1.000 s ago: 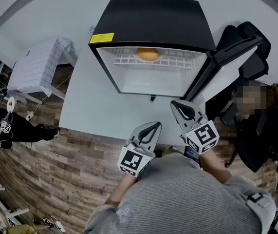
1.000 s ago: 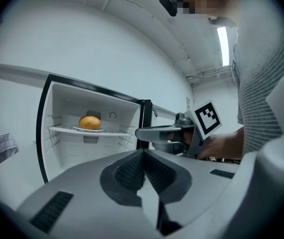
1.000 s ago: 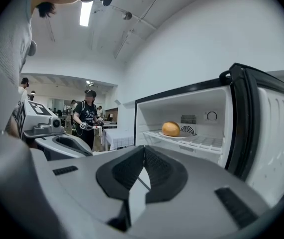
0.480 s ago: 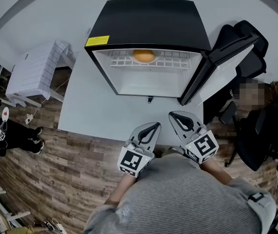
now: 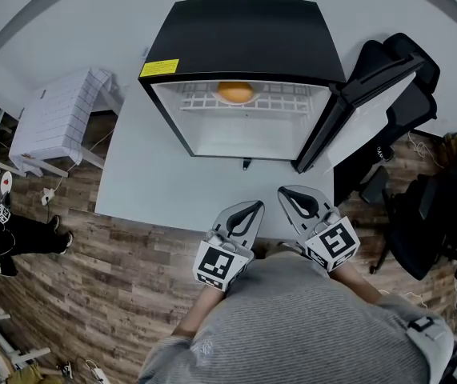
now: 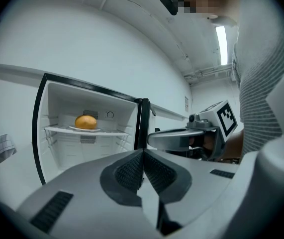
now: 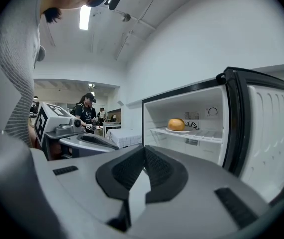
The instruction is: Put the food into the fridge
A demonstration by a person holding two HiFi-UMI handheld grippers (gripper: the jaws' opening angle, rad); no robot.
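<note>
A small black-topped fridge (image 5: 244,30) stands open on a white table (image 5: 156,182), its door (image 5: 362,106) swung wide to the right. The only food (image 5: 235,91) visible inside is a single round piece, smooth and orange-yellow. It sits on a shallow white plate (image 7: 179,130) near the middle of the white wire shelf (image 5: 292,101) in the upper part of the white interior, towards the back wall. A yellow label (image 5: 158,67) marks the front left corner of the fridge's top.

The person in a grey striped sweater (image 5: 292,326) stands at the near edge of the table, facing the opening. They hold the left gripper (image 5: 252,206) and the right gripper (image 5: 287,192) side by side, well short of the fridge. Both point roughly level towards it. On each gripper the ribbed black pads meet tip to tip, with nothing caught between them.

A wood-patterned floor (image 5: 92,278) surrounds the table, and a black office chair (image 5: 408,70) stands behind the open door.
</note>
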